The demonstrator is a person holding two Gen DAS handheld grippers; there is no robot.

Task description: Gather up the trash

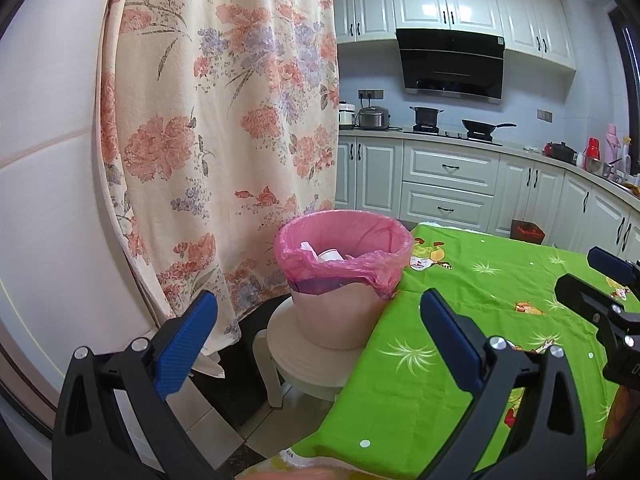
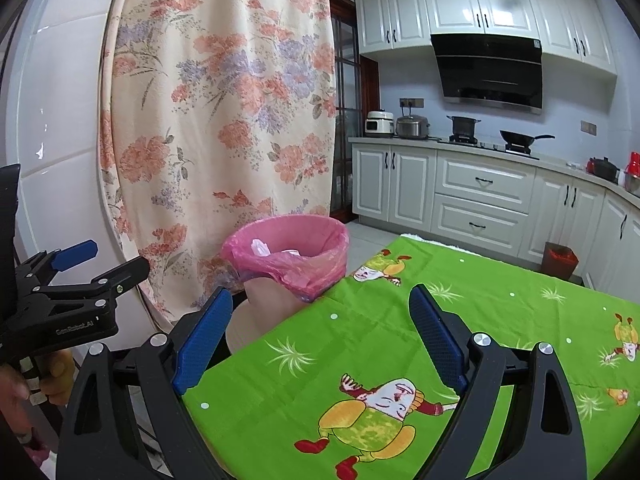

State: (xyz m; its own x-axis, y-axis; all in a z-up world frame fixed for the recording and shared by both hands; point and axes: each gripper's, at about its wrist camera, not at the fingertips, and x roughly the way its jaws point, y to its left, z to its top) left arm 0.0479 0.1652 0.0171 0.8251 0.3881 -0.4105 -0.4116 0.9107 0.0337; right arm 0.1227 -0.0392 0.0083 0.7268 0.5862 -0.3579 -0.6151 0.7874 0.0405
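Note:
A pink bin with a pink liner (image 1: 345, 276) stands on a white stool (image 1: 304, 364) at the left edge of the green-clothed table (image 1: 460, 320). White crumpled trash (image 1: 326, 254) lies inside it. The bin also shows in the right wrist view (image 2: 286, 264). My left gripper (image 1: 316, 340) is open and empty, held short of the bin. My right gripper (image 2: 318, 340) is open and empty above the green tablecloth (image 2: 400, 360). The right gripper shows at the right edge of the left wrist view (image 1: 600, 280), and the left gripper shows at the left of the right wrist view (image 2: 100, 264).
A floral curtain (image 1: 224, 120) hangs behind the bin, with a white wall (image 1: 48, 160) to its left. Kitchen cabinets (image 1: 448, 184), a range hood (image 1: 452, 64) and pots stand at the back. A red bin (image 1: 527, 232) sits on the floor beyond the table.

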